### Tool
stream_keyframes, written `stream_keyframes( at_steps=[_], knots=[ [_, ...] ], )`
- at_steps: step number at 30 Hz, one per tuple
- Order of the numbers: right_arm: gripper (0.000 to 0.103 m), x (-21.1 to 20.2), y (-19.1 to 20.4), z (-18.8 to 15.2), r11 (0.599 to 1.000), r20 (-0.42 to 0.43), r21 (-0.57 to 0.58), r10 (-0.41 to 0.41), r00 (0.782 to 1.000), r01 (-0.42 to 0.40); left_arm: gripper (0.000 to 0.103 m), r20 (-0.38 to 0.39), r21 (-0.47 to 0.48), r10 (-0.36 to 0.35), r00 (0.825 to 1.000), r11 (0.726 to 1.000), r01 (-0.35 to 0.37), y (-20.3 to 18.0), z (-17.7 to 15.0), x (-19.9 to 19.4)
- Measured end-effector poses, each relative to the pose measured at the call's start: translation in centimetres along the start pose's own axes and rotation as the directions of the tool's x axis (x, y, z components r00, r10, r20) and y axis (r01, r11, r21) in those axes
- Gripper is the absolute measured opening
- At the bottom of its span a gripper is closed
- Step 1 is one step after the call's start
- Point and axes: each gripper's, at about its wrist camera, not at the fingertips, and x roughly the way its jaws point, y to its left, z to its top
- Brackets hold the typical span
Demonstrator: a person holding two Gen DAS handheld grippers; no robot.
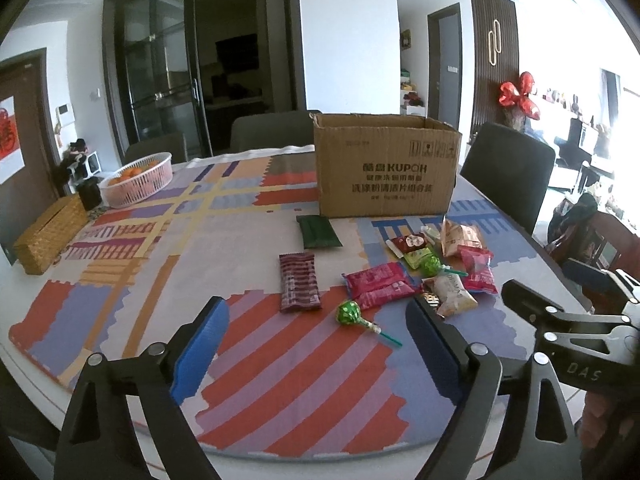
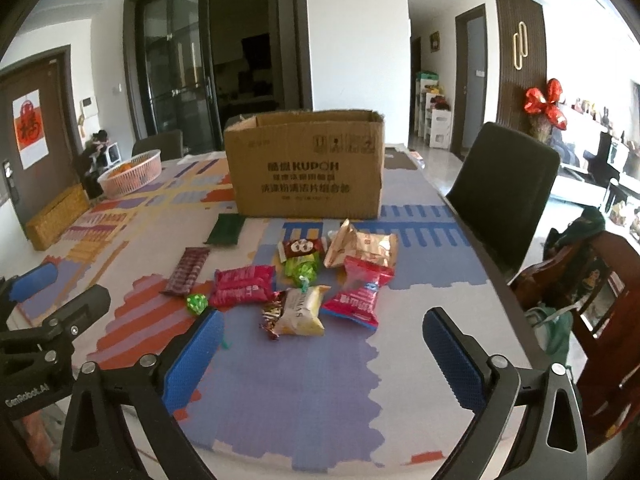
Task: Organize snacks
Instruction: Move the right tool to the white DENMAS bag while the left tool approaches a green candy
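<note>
left wrist view: the left claw [image 1: 316, 332] hangs released over the near part of the counter [image 1: 100, 320], nothing between its blue pads. a green lollipop [image 1: 350, 313] lies on the patterned cloth between the fingers, not touched. at the right edge the right claw [image 2: 322, 338] pokes in; from its own view it is released too, empty, above bare purple cloth. just past it lie the snacks: a pale crisp bag [image 2: 302, 312] beside a shiny foil sweet, a red double pack [image 2: 242, 285] to the left, a red-and-blue packet [image 2: 358, 294] to the right. further left lies a maroon bar [image 1: 299, 282], beyond it a dark green packet [image 1: 318, 232]. behind all stands an open cardboard box [image 1: 386, 172]. far left sits a pink basket [image 1: 138, 178] of oranges.
</note>
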Motion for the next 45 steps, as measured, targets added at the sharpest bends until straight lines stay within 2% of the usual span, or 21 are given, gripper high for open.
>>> stream_keyframes(
  at_steps=[12,29,38,45],
  knots=[
    [0.089,4.5,0.5,0.6,1.000,-0.081,-0.001,0.027,0.996,-0.027,0.082,-0.072,0.017,-0.029,0.997,0.999,0.030,-0.1,0.2,4.7],
    [0.072,8.8,0.0,0.7,0.998,-0.167,0.032,0.067,0.984,-0.063,0.068,-0.183,-0.014,-0.106,0.978,0.994,0.105,-0.4,0.0,9.7],
    [0.065,10.0,0.0,0.8,0.996,-0.188,0.038,0.089,0.978,-0.083,0.058,-0.211,-0.026,-0.137,0.968,0.991,0.135,-0.6,0.0,11.0],
    [0.058,10.7,0.2,0.6,0.994,-0.210,0.038,0.105,0.972,-0.099,0.044,-0.231,-0.012,-0.163,0.959,0.986,0.165,-1.3,-0.2,11.7]
  ],
)
